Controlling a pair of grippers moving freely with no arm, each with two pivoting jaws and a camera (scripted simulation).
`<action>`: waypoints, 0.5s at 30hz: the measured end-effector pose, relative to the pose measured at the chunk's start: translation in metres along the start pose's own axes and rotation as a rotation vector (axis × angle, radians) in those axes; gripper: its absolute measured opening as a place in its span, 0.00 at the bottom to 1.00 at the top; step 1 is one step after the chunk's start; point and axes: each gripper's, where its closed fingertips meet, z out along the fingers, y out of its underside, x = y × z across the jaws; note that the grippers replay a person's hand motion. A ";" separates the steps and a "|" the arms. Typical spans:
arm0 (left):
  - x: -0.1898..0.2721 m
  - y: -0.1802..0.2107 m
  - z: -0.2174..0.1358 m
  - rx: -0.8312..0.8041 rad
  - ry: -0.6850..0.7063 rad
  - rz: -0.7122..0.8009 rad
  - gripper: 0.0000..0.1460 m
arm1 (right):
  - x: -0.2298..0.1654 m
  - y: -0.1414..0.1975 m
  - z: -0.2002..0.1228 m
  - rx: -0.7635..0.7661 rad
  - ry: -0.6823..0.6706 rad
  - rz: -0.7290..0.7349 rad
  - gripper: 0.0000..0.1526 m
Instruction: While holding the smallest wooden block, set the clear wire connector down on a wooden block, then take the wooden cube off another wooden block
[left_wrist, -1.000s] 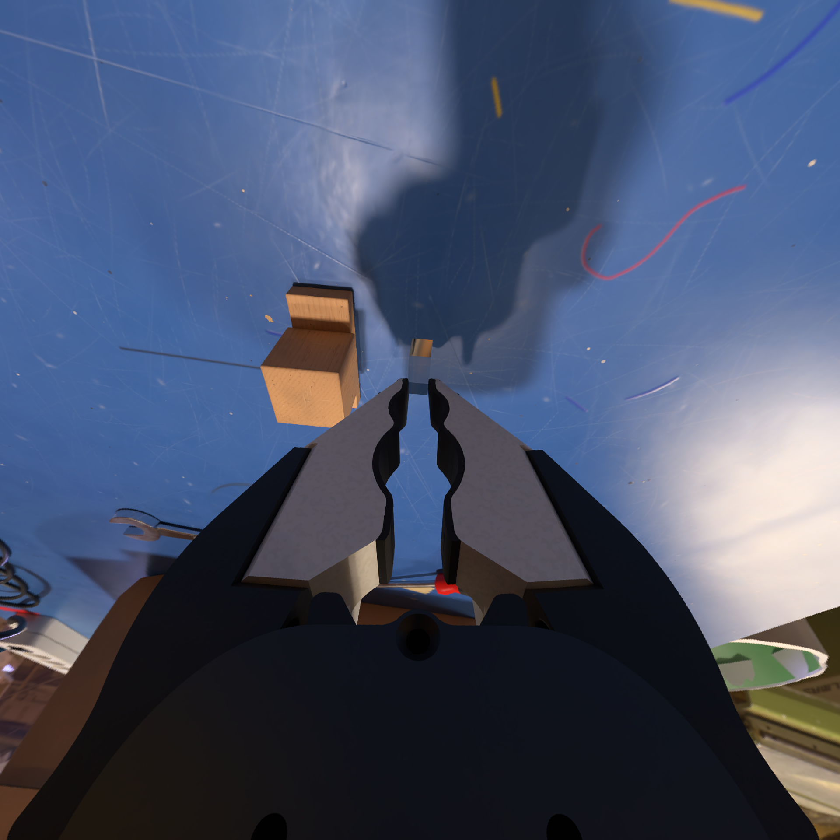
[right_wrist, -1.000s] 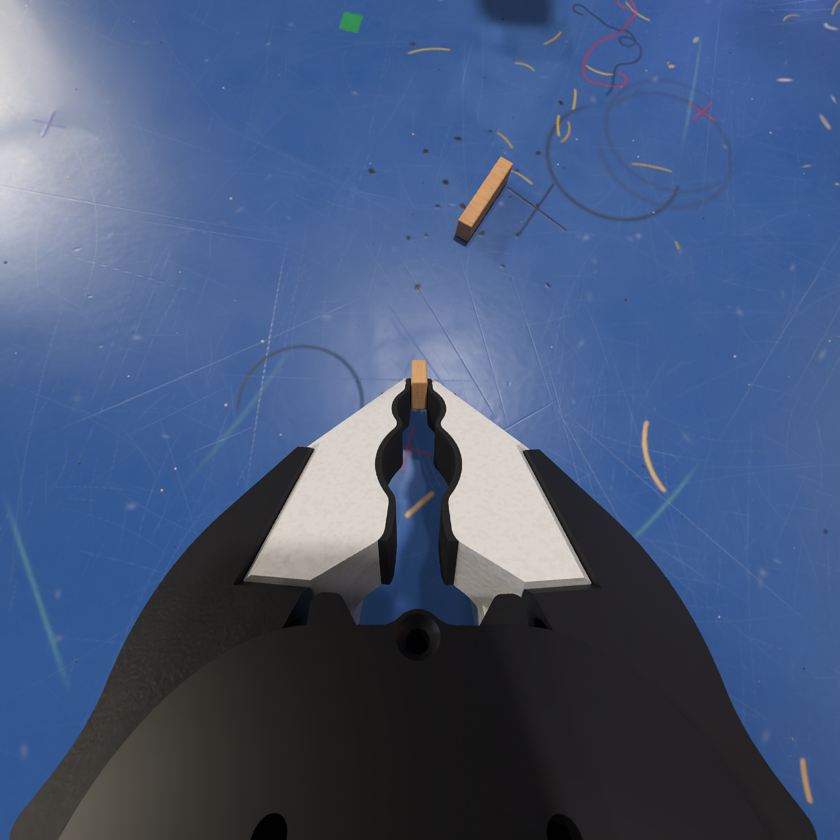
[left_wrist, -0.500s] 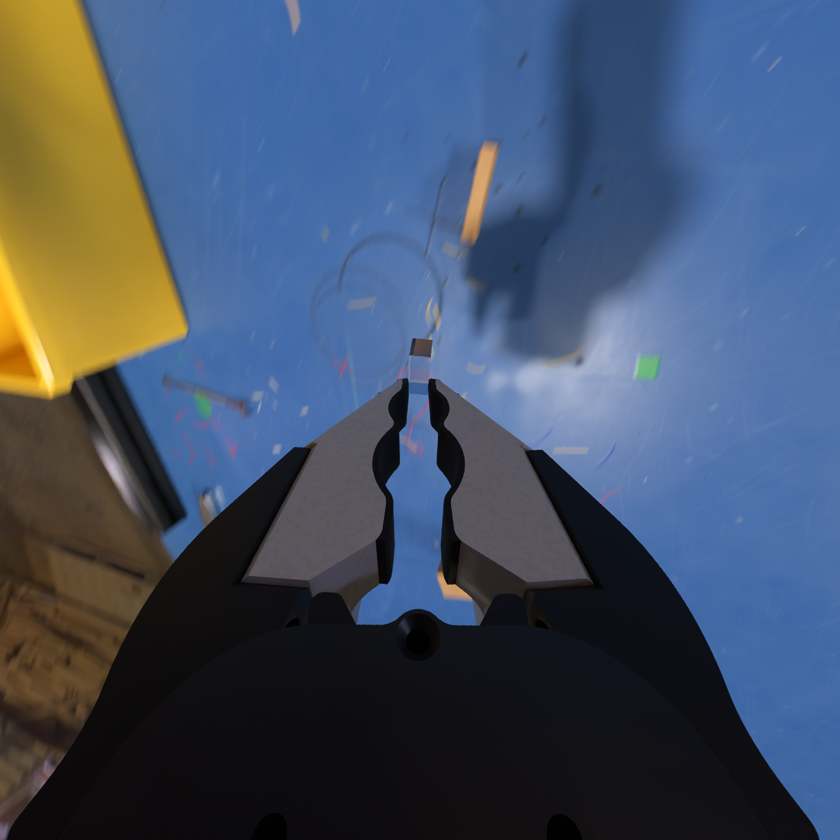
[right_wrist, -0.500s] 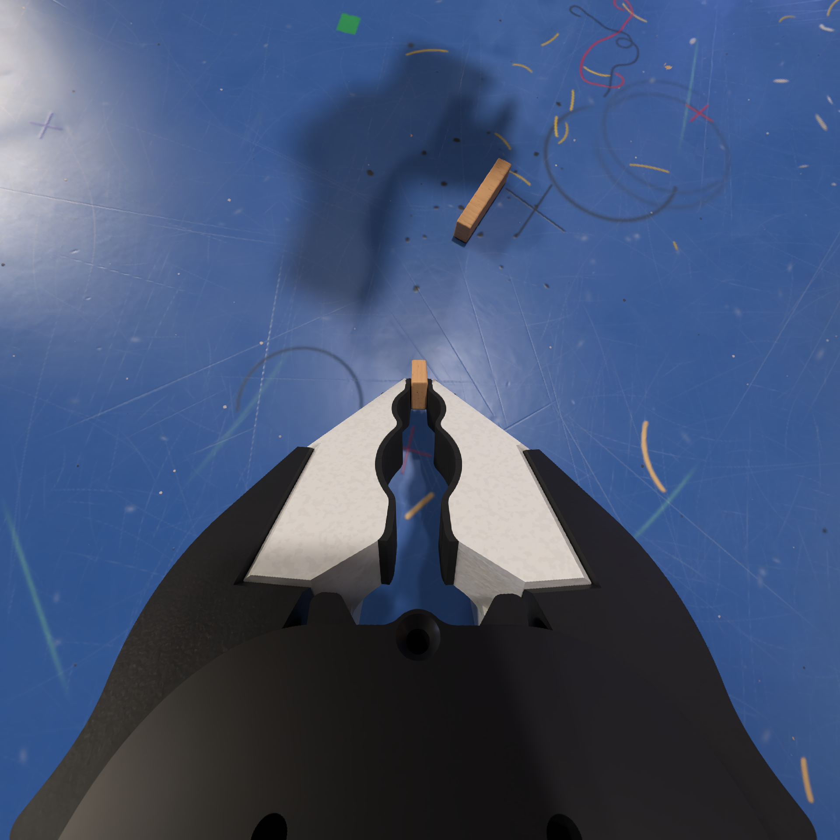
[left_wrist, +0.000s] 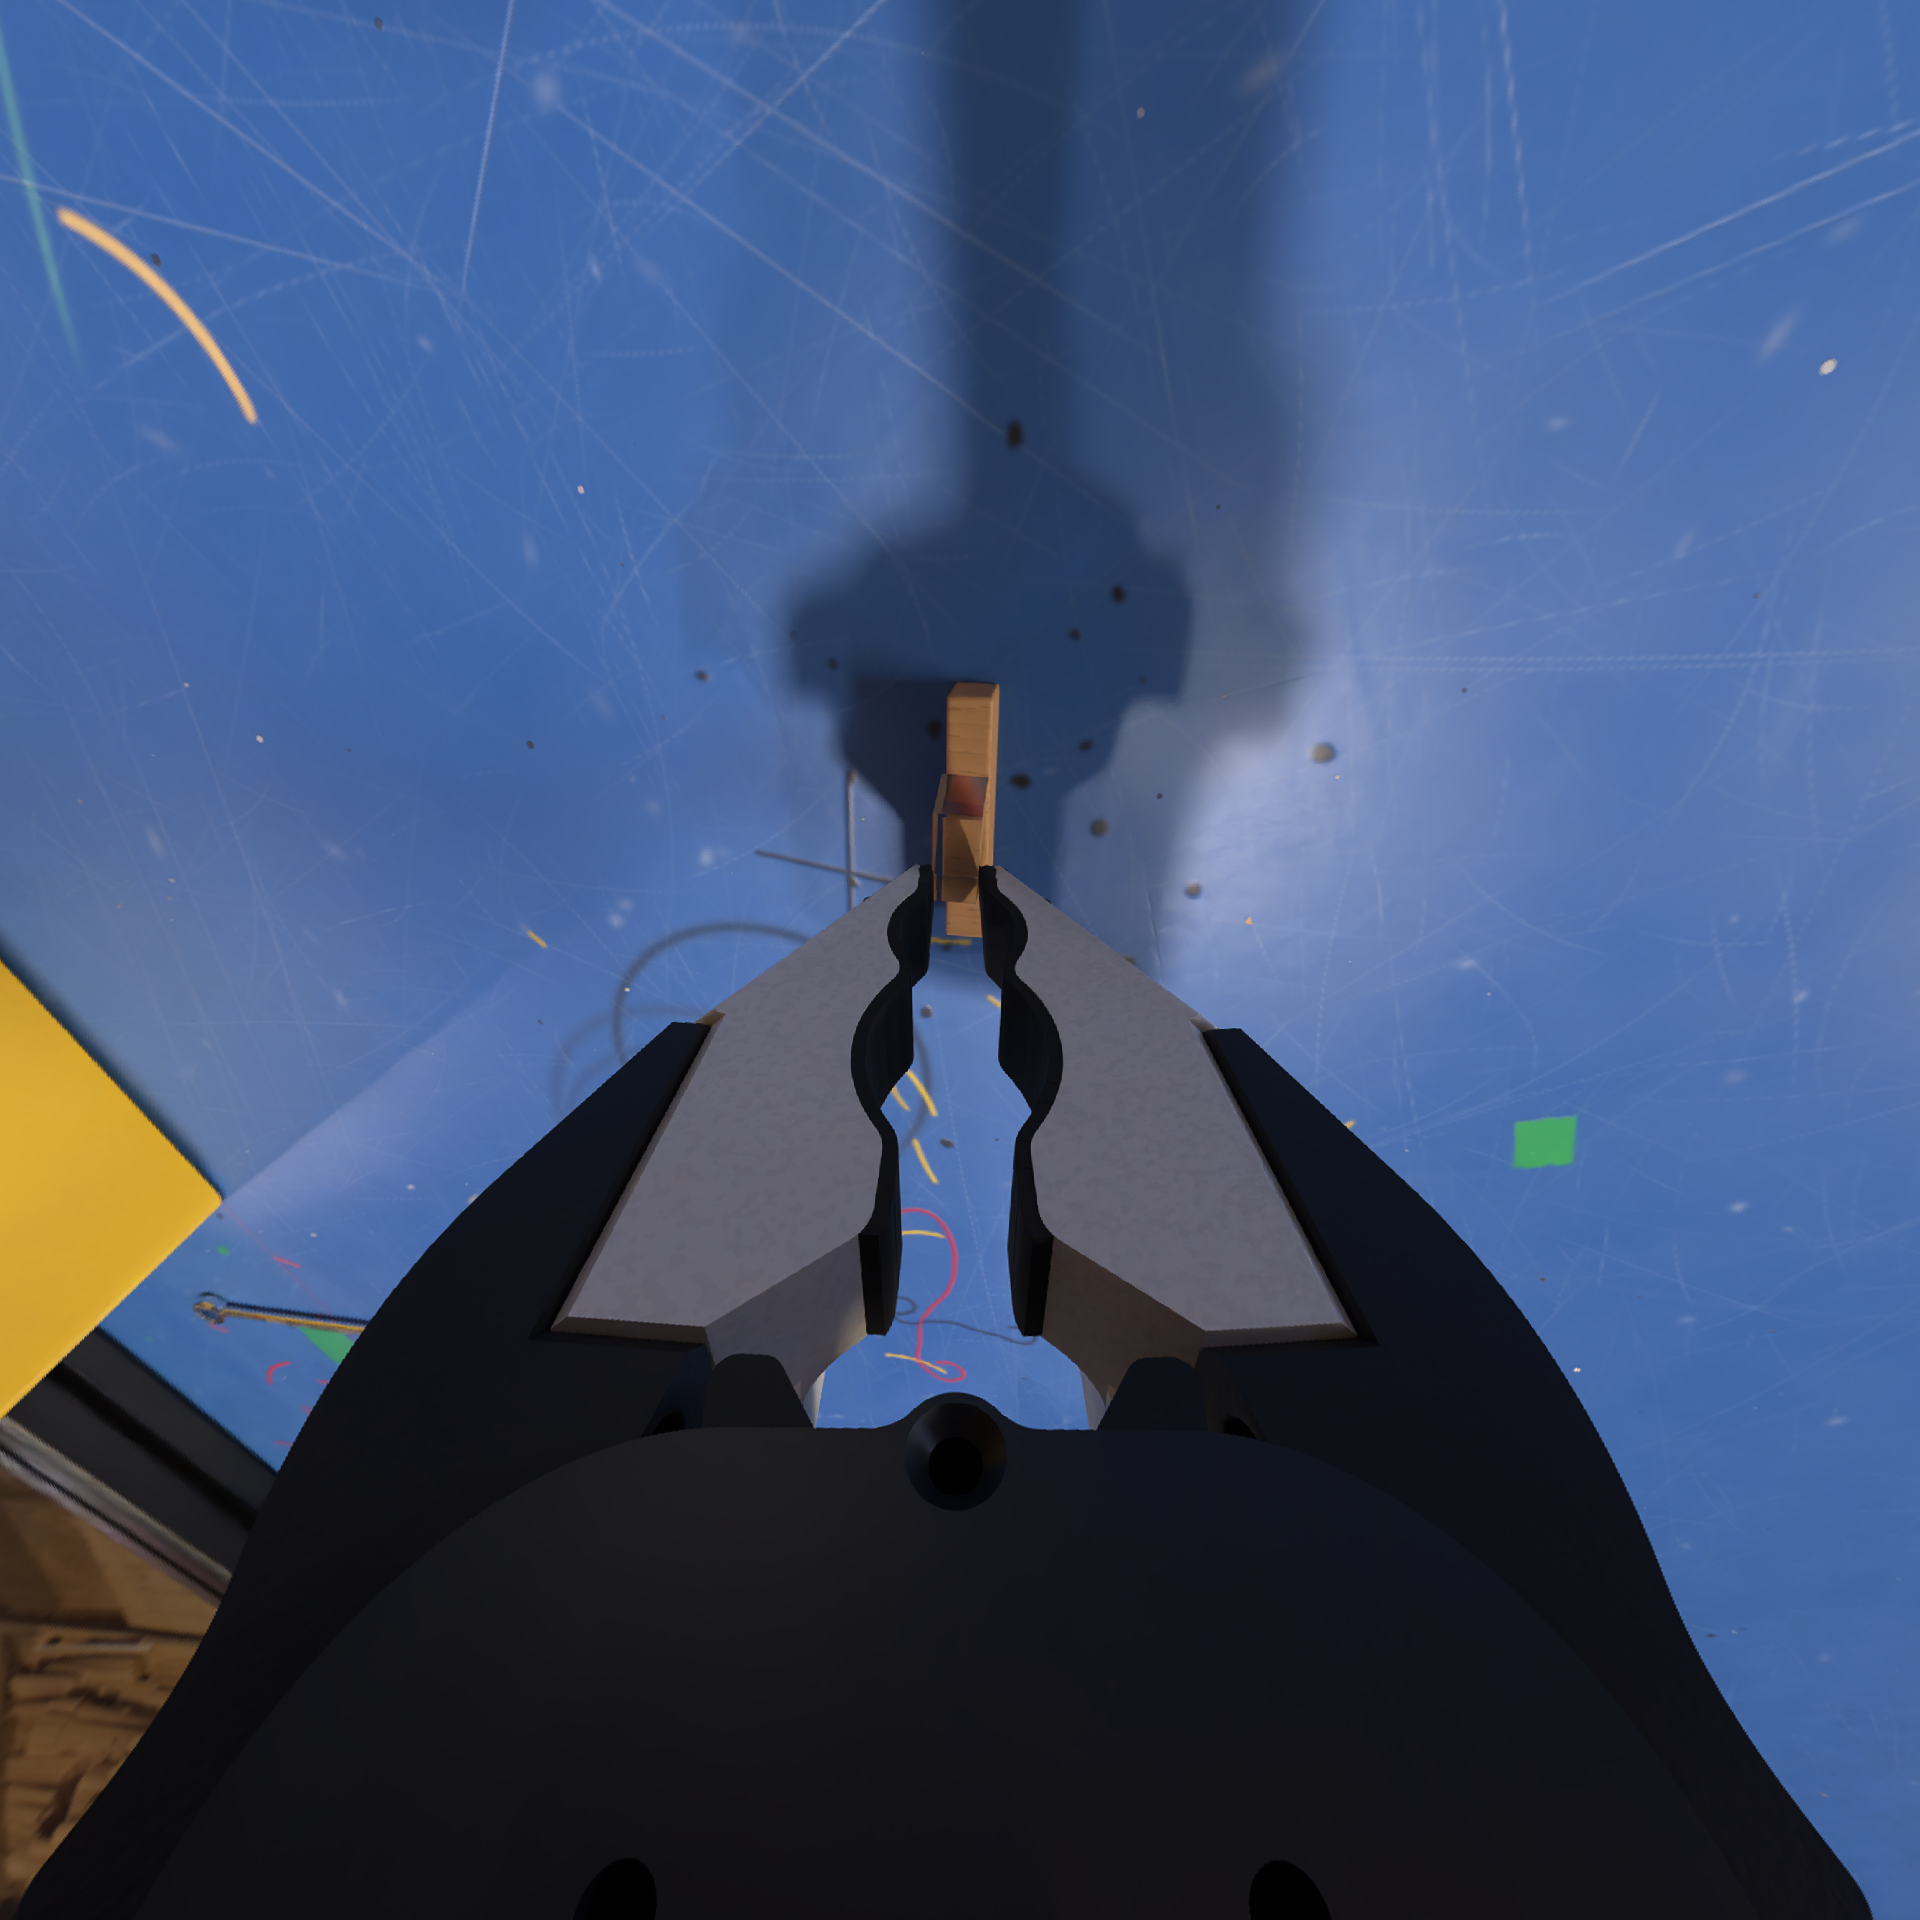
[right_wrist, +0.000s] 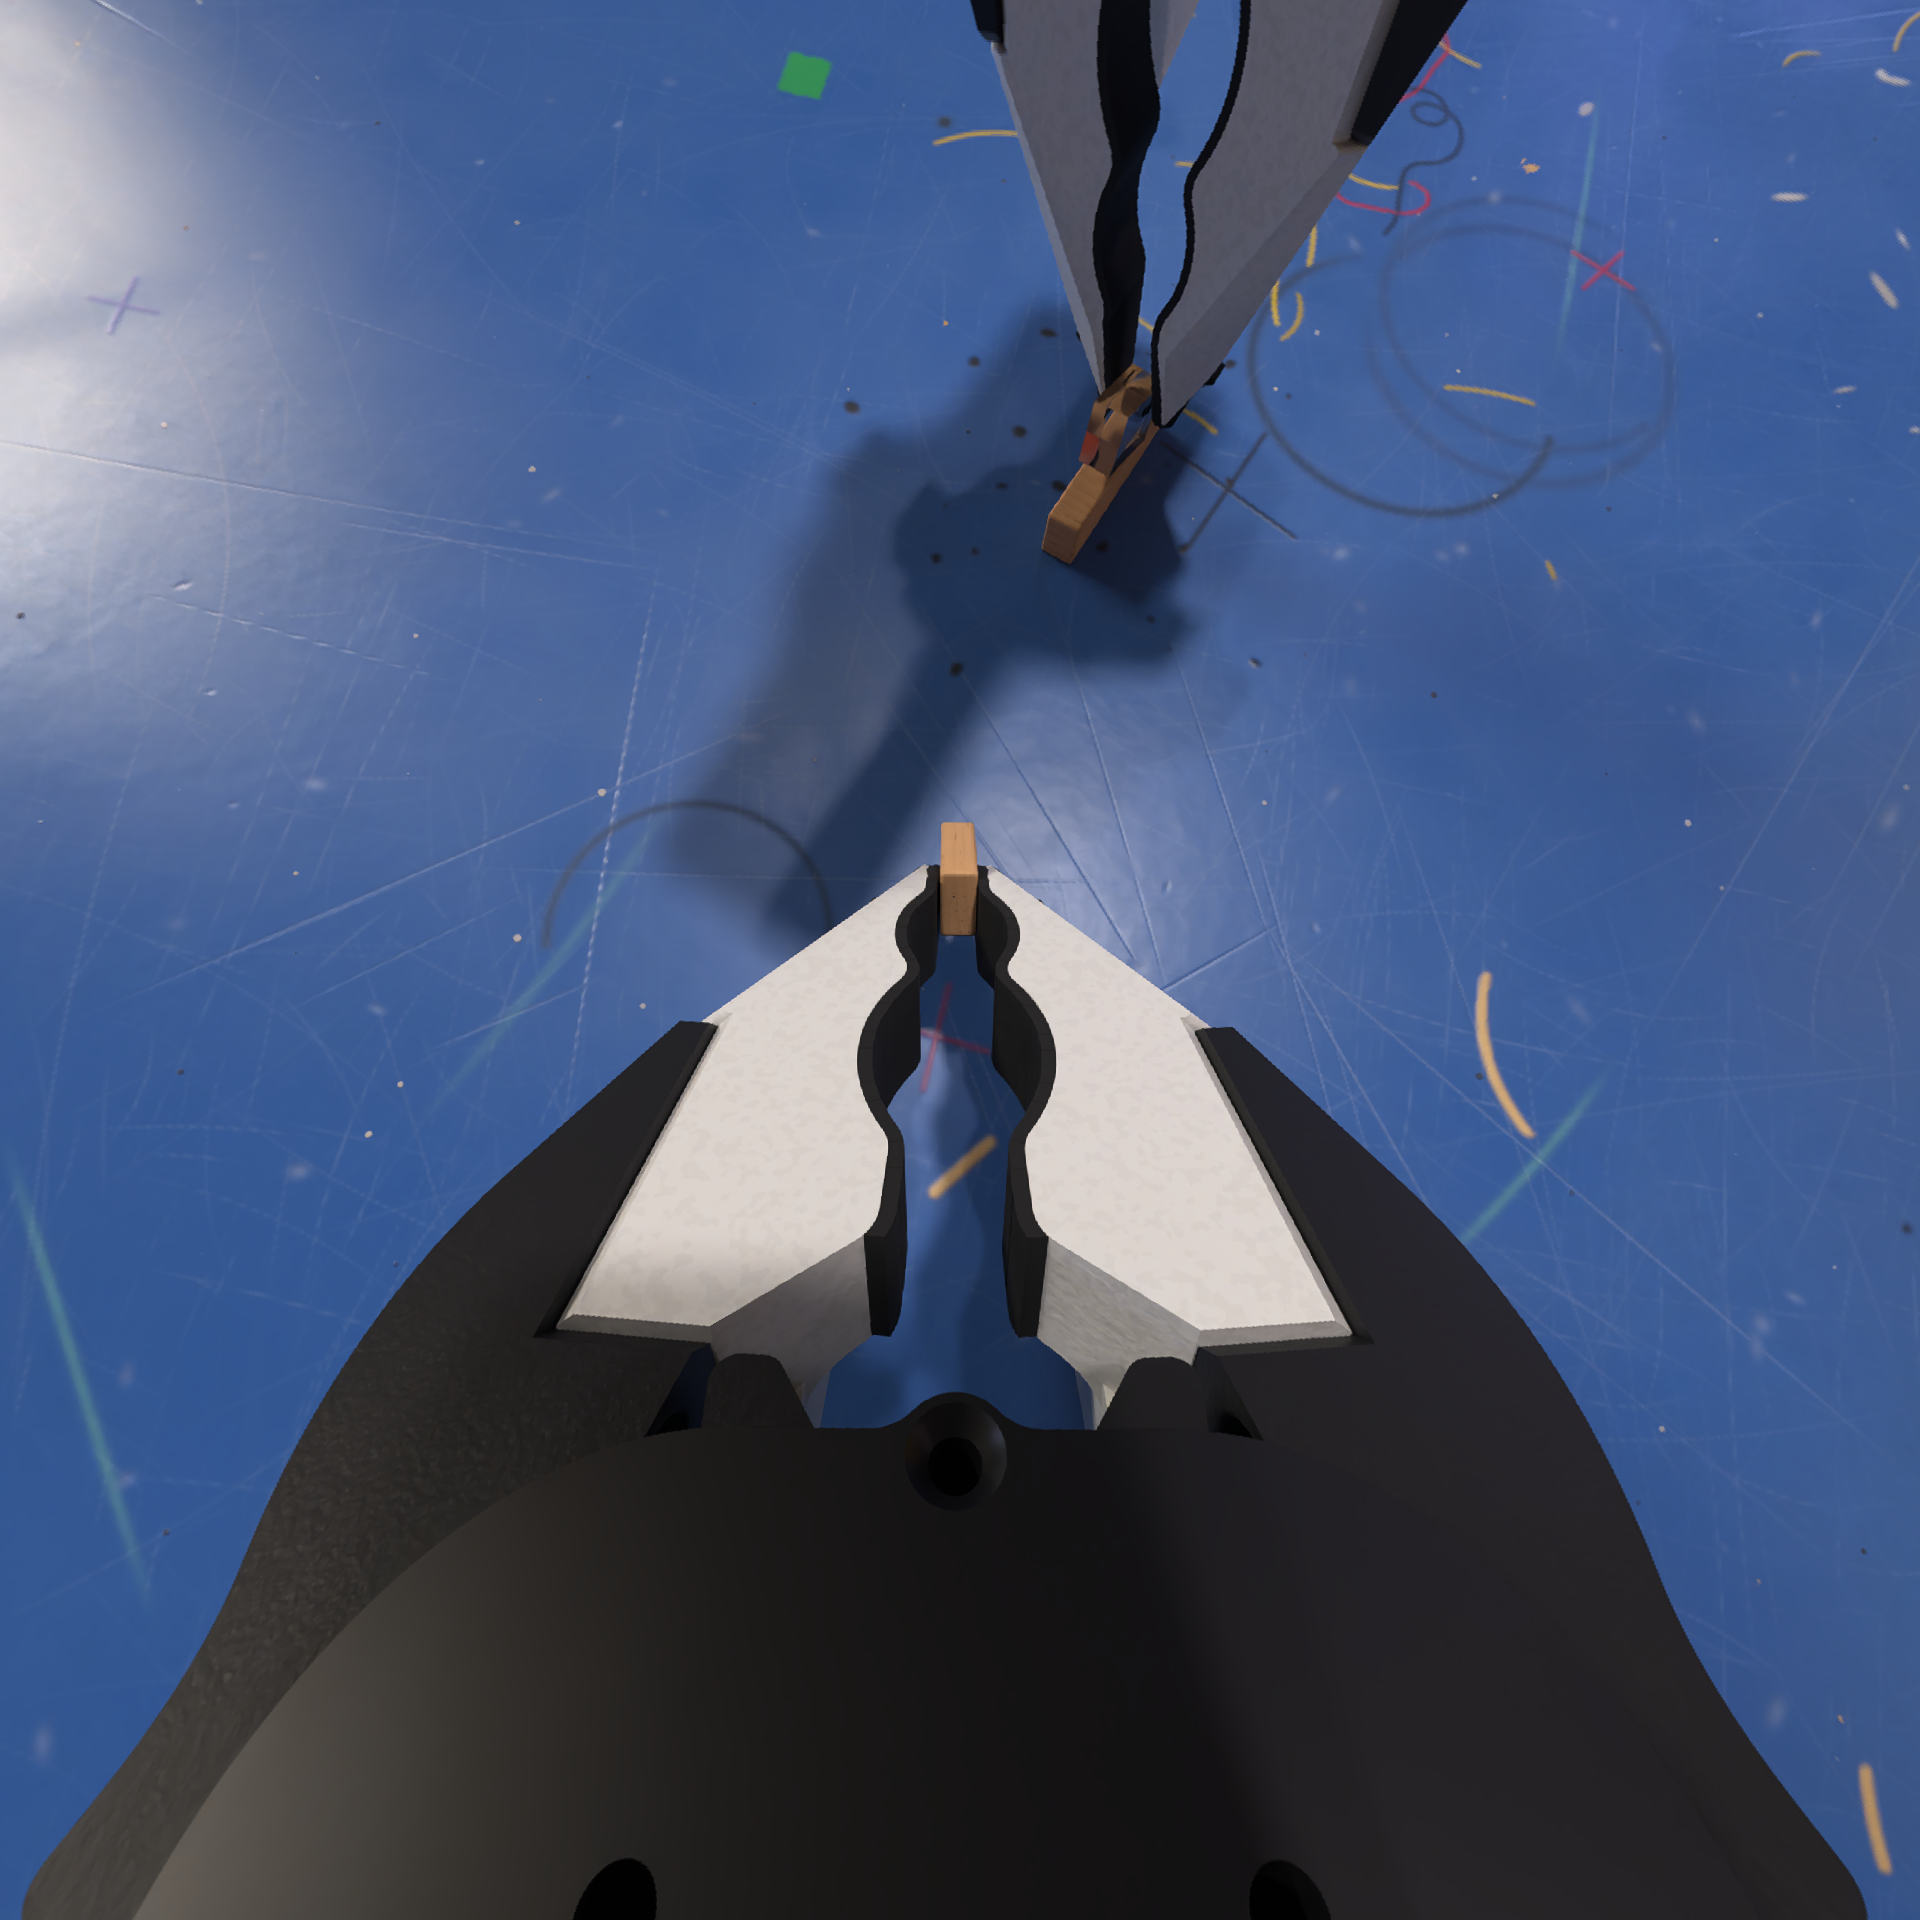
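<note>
Two claws pinched light, rigid pieces: left claw (left_wrist: 954, 883) the slippery-looking clear wire connector (left_wrist: 962, 831) at centre frame, right claw (right_wrist: 957, 881) the smallest wooden block (right_wrist: 957, 878).

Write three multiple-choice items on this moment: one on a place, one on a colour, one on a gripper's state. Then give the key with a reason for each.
1. Where is the clear wire connector?
A. in the yellow bin
B. between the left gripper's fingertips, over the long wooden block
C. on the bare table

2. What colour is the small square patch on the table?
A. green
B. red
C. white

3. What is the state of the right gripper?
A. wide open
B. shut on nothing
C. shut on the smallest wooden block

Key: B, the tips flank the connector above the block; A, it shows green in both views; C, the block sits pinched at the tips.
</note>
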 end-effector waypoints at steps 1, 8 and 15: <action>0.000 0.000 0.000 -0.006 -0.010 0.003 0.06 | 0.000 0.000 0.000 0.001 -0.001 0.002 0.03; -0.016 0.004 -0.019 0.044 -0.115 -0.051 0.31 | 0.000 0.000 0.000 0.004 -0.002 0.008 0.03; -0.027 0.041 -0.092 0.093 -0.286 -0.164 0.31 | 0.001 0.001 0.001 0.005 0.000 0.007 0.03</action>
